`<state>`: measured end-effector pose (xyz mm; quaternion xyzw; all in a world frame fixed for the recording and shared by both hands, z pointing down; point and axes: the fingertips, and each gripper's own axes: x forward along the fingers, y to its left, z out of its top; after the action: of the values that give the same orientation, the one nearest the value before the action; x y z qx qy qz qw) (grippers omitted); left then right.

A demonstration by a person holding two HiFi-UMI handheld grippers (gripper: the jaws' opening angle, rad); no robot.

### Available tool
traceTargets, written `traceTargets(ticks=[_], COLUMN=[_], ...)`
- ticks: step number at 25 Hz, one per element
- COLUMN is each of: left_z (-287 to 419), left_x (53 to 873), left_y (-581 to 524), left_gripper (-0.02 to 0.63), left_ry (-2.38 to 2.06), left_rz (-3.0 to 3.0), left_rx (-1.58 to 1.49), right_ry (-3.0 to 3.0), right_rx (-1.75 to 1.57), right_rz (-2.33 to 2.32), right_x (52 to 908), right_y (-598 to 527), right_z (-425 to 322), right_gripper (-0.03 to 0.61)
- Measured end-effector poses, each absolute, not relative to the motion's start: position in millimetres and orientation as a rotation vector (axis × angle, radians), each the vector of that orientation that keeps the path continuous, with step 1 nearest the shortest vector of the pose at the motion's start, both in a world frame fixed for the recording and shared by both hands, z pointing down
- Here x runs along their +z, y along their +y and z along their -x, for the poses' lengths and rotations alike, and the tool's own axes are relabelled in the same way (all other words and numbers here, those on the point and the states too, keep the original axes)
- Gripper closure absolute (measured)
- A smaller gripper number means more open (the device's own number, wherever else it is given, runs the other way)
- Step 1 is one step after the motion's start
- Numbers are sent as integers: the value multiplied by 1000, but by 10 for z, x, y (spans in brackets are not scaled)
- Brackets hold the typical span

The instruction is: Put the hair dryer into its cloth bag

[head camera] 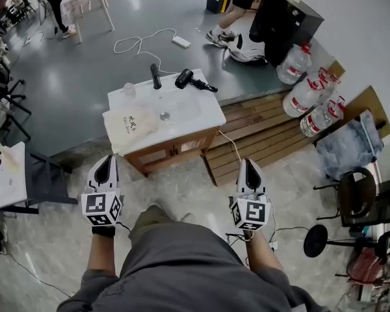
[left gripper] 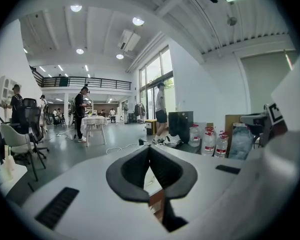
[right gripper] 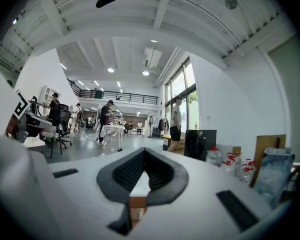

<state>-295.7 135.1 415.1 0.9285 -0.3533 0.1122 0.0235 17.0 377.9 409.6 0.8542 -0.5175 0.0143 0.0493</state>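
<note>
A big grey hall, with a small table (head camera: 209, 108) ahead of me. The hair dryer (head camera: 185, 78) lies at its 1 o'clock and the cloth bag (head camera: 131, 127) at 8. My left claw (head camera: 106, 160) and right claw (head camera: 249, 164) are closed and empty, because nothing is near enough to grab.

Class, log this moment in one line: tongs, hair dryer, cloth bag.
stage: nothing grasped | left tongs: shut, empty | right tongs: shut, empty | hair dryer: on vanity top, far side | cloth bag: draped over its near-left corner

Glossy grey floor (head camera: 65, 77); slatted wooden platform (head camera: 266, 135) (water jugs (head camera: 304, 96) alongside). Tall windows (left gripper: 152, 71), round ceiling lights (left gripper: 76, 8).
</note>
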Motion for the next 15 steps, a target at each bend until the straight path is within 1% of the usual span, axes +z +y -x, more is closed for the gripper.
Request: traceTargets(ticks=[8,15], left_z=[2751,2272], left_x=[4178,4281], left_y=[1097,585], left_gripper=[611,611], left_ry=[-1118,-1045], left_rz=[-2866,-2883], left_rx=[356,352], right_ry=[-1585,-1525], right_rx=[55,33], right_rz=[-2601,-2595], right_x=[4159,4097], right_y=[3489,3091], right_z=[-454,-776], right_gripper=[577,577])
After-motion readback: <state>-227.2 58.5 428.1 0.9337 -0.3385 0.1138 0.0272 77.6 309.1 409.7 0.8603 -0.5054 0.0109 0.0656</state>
